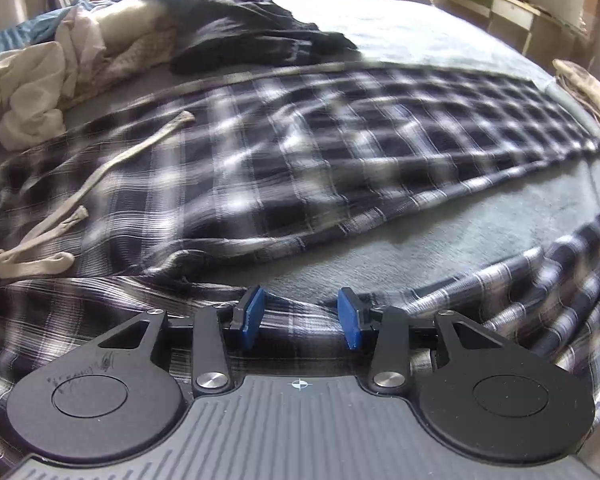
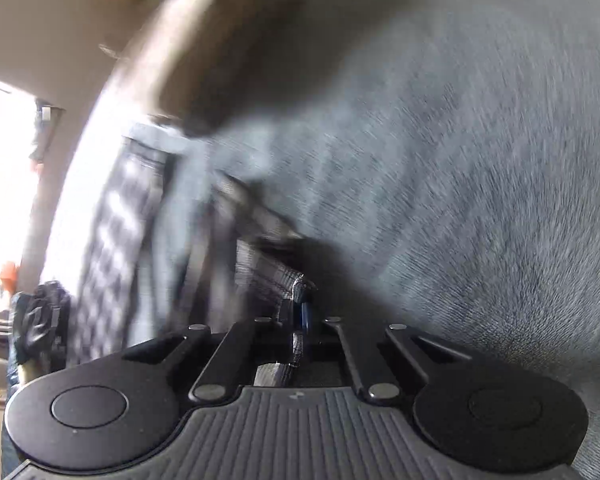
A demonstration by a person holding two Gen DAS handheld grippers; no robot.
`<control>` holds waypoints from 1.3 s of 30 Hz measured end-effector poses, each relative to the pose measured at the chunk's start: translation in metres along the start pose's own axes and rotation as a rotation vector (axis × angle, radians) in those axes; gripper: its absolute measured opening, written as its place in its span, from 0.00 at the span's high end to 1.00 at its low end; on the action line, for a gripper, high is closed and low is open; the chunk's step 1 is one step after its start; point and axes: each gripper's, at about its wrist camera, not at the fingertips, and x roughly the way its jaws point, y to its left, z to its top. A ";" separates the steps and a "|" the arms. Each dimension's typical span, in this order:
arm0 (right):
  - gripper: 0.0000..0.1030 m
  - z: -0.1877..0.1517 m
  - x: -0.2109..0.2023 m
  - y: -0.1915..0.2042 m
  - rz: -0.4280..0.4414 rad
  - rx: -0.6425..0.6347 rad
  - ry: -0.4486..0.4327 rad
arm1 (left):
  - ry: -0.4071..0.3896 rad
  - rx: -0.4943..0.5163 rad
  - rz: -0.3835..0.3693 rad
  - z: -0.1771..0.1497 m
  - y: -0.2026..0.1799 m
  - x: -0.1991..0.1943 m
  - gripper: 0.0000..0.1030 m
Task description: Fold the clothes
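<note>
On the grey bed cover (image 1: 439, 240), the left gripper (image 1: 300, 316) sat low with its blue pads (image 1: 349, 316) apart, jaws parted, a ridge of plaid cloth lying between them without either pad pressing it. The right gripper (image 2: 301, 312) was clamped tight on a thin edge of the plaid pants (image 1: 300, 152), the hem pinched between the closed pads and the fabric trailing off to the left in that view, badly blurred. Nothing stood between either tool and the cloth.

Around the left tool: pants spread flat across the cover, one leg running long toward the right, the other leg bunched near the gripper and running off to the lower right. A grey drawstring (image 1: 112, 168) lay loose over the waist end at left, knotted near the edge. Beyond the pants, a dark garment (image 1: 252, 28) heaped, and a pile of white and cream laundry (image 1: 40, 76) at far left. Wooden shelving (image 1: 499, 4) stood at the upper right.

Pants were black-and-white check, slightly wrinkled. In the right wrist view a brown rounded object (image 2: 212, 40) sat at the bed edge; could not tell what it was.
</note>
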 end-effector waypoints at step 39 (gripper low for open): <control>0.64 -0.018 -0.103 -0.053 -0.481 -0.236 -0.065 | 0.007 -0.014 -0.033 -0.006 0.001 -0.017 0.61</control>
